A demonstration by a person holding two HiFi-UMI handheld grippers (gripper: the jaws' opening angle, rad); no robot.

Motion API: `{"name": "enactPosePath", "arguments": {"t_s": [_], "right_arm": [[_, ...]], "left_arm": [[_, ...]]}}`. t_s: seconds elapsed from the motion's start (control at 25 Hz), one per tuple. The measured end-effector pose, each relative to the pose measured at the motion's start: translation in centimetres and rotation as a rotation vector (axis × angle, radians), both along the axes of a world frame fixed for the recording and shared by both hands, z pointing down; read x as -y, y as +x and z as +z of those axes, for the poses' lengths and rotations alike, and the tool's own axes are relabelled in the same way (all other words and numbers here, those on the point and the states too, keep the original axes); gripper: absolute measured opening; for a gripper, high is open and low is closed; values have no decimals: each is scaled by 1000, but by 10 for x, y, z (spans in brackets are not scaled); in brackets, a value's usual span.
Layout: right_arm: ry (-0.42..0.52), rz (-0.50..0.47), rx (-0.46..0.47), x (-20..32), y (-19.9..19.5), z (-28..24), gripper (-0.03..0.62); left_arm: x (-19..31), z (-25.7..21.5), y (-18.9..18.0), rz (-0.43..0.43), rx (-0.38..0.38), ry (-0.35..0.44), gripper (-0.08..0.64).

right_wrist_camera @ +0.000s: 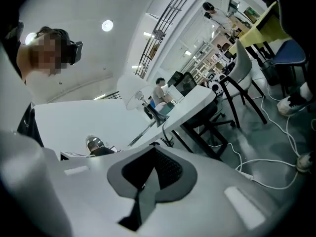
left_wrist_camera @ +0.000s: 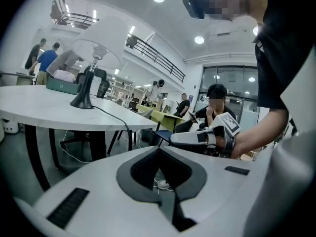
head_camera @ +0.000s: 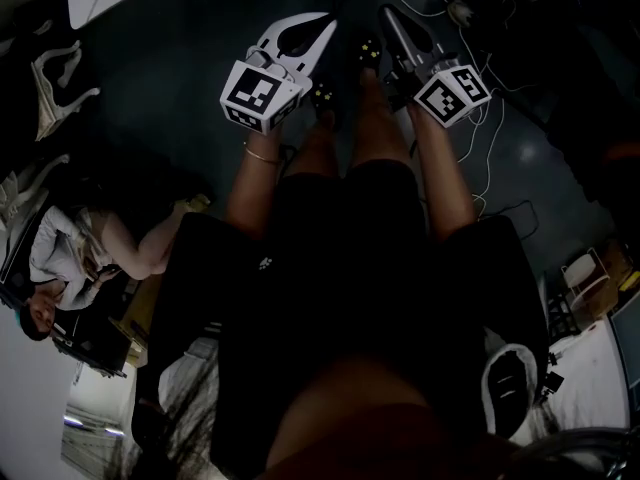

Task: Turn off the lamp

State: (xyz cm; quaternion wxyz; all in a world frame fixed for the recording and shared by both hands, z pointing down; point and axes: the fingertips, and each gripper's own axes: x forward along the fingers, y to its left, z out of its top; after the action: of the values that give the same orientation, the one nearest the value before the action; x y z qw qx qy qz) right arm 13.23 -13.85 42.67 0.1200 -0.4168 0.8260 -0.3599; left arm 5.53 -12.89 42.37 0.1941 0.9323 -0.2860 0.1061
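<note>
Both sets of tongs sit out in front of the person's legs, and neither carries anything. The left tongs (head_camera: 322, 28) are clenched tip to tip on empty air, and the right tongs (head_camera: 393, 23) are pressed shut the same way. The lamp (left_wrist_camera: 94, 53) stands well apart from both: white shade, dark stem and a dark base planted on the white table (left_wrist_camera: 44, 113) near its rim. Both tongs are lower than that base. Whether the lamp is lit, I cannot tell; the shade just reads white under the ceiling lights. No switch shows from here either.

So this looks like the approach, with everything left to do. Watch the lamp's cable (left_wrist_camera: 116, 116), which runs from the base over the table rim. Snag that with a jaw and the whole lamp could drag or tip. A shut jaw poked at the shade could rock it too. More cables lie on the floor (head_camera: 490, 148) short of the lamp, a real trip risk.
</note>
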Motion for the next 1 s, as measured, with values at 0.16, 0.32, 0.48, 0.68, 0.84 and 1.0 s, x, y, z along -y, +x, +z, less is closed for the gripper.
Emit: {"name": "enactPosePath", "arguments": {"t_s": [0.16,0.32,0.48,0.68,0.84,1.0], "right_arm": [[11,1,-8,-8,0,-18,0],[30,-24,-26,-17,-5,-37,-2],[73,-33,-27,-18,-7,-60,-2],[115,-39,-45,-22,-4,-83,-2],[127,-38,-55,-28,-5,-97,-2],[131,-31,-55,-32,-7,-108,-2]], "left_arm": [[-4,-15,0,11,-13,-9,6],[-8,-34,4,30,-32,14,8],[-12,-51,12,65,-44,44,8],[-16,-67,18,92,-80,56,6],[-16,-83,19,97,-81,75,8],[-15,-97,20,108,-86,90,8]]}}
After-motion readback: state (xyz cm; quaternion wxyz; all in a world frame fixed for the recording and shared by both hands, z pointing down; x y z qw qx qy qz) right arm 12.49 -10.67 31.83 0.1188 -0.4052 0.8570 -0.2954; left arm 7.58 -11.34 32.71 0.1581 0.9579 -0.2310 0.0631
